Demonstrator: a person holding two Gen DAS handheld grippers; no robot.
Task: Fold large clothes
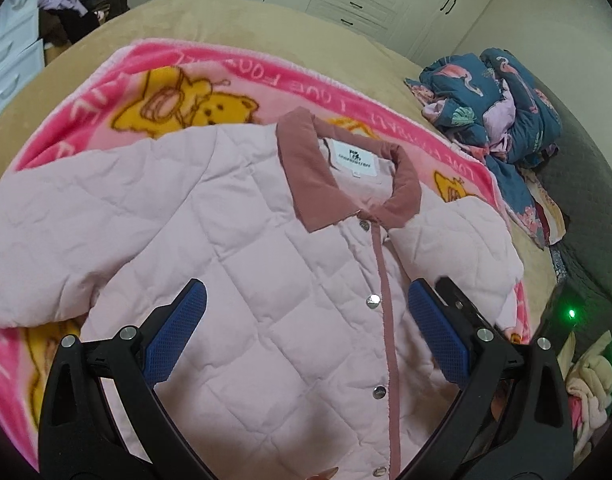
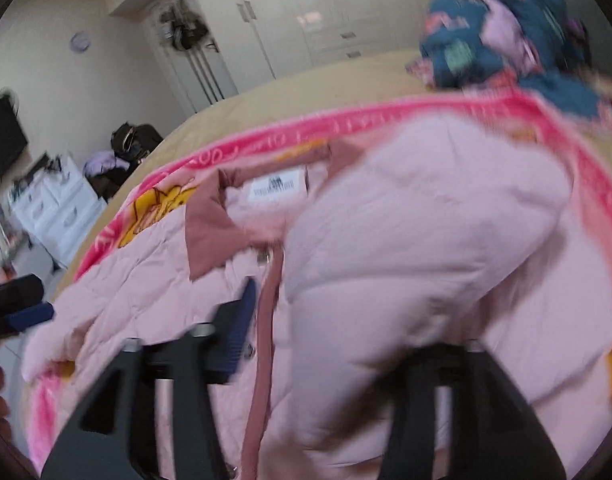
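On the bed, in my left wrist view, the pink quilted jacket [image 1: 241,248] lies front up on a fleece cartoon blanket [image 1: 193,76], snapped shut, corduroy-like collar [image 1: 306,176] away from me. My left tongs [image 1: 306,336] hang spread above its chest, gripping nothing. It looks puffy, soft and light, likely to spring back after a fold; I'd take it at the shoulder seam or cuff, where padding thins.

In my blurred right wrist view, a sleeve [image 2: 406,264] bulges across the right tongs [image 2: 346,344]; one pad is hidden, so I cannot tell their state.
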